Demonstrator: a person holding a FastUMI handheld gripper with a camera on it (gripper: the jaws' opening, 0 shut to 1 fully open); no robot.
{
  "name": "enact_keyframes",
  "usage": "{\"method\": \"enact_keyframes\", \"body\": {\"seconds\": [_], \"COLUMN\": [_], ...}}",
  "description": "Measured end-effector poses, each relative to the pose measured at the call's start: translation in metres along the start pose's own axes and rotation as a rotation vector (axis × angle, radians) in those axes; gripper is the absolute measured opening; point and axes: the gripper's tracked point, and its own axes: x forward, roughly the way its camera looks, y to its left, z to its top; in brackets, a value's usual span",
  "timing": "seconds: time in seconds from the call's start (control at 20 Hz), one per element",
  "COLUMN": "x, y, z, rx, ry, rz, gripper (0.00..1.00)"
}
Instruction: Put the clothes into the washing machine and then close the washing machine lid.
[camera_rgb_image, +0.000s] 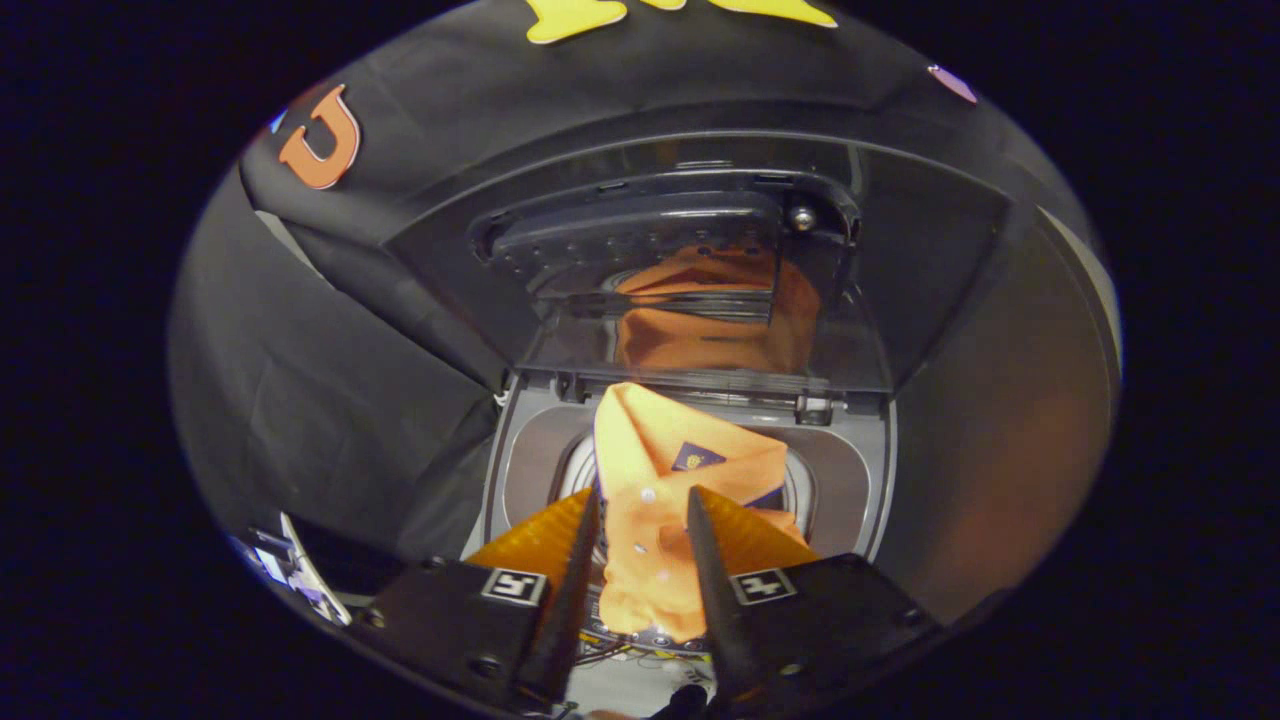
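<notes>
An orange polo shirt (665, 455) with white buttons and a dark chest badge hangs between my gripper (643, 500) fingers, above the round tub opening of the top-loading washing machine (530, 460). Both fingers press on the shirt's button placket, so the gripper is shut on it. The shirt's collar end points toward the lid hinge and its lower end drapes back toward me. The machine's lid (700, 280) stands raised and open beyond the shirt, its glass panel mirroring the orange cloth.
Black cloth walls close in behind the machine and at its left. A pale curved panel (1000, 430) rises at the machine's right side. The control panel edge (650, 640) lies just under the shirt's hanging end.
</notes>
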Motion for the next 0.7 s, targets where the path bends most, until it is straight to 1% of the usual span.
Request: {"method": "enact_keyframes", "body": {"seconds": [0.1, 0.2, 0.5, 0.7], "x": [-0.001, -0.004, -0.015, -0.028], "y": [-0.003, -0.007, -0.01, -0.008], "z": [-0.002, 0.001, 0.002, 0.002], "rx": [-0.026, -0.044, -0.069, -0.092], "ry": [0.0, -0.015, -0.047, -0.074], "rz": [-0.01, -0.035, -0.064, -0.055], "gripper": [0.82, 0.83, 0.84, 0.84]}}
